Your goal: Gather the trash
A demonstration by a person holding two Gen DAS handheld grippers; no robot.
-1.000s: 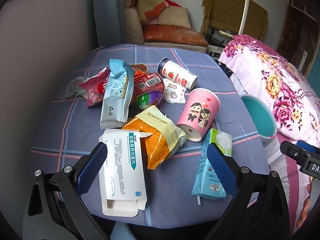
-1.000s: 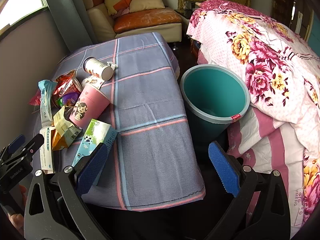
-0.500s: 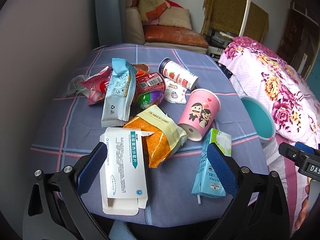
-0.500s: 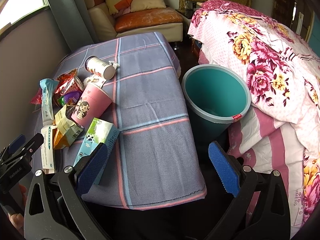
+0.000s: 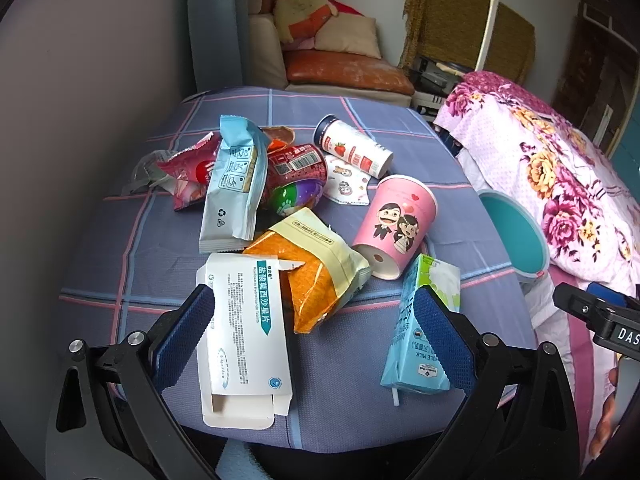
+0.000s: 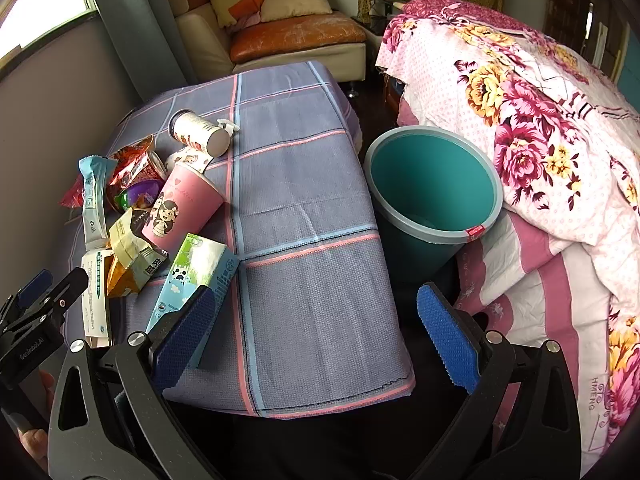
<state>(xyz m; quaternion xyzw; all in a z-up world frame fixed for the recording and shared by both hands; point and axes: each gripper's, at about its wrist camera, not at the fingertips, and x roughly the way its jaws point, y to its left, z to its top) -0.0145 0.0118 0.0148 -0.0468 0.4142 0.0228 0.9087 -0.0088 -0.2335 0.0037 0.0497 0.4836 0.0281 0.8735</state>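
The left gripper (image 5: 314, 338) is spread wide and holds nothing; it hovers above the near edge of the table (image 5: 344, 392), with the white medicine box (image 5: 244, 332) and the orange snack bag (image 5: 316, 280) lying between its blue pads. The right gripper (image 6: 316, 334) is likewise spread wide and empty, above the table's near right corner. The blue milk carton (image 5: 420, 332) lies flat near the near edge, just beside the pink paper cup (image 5: 396, 226), which lies on its side. Farther in, toward the left edge, lie a light-blue wrapper (image 5: 234, 184), a red can (image 5: 298, 166) and a white strawberry cup (image 5: 352, 146). The teal bin (image 6: 432, 192) stands on the floor beside the right edge, upright and open-topped.
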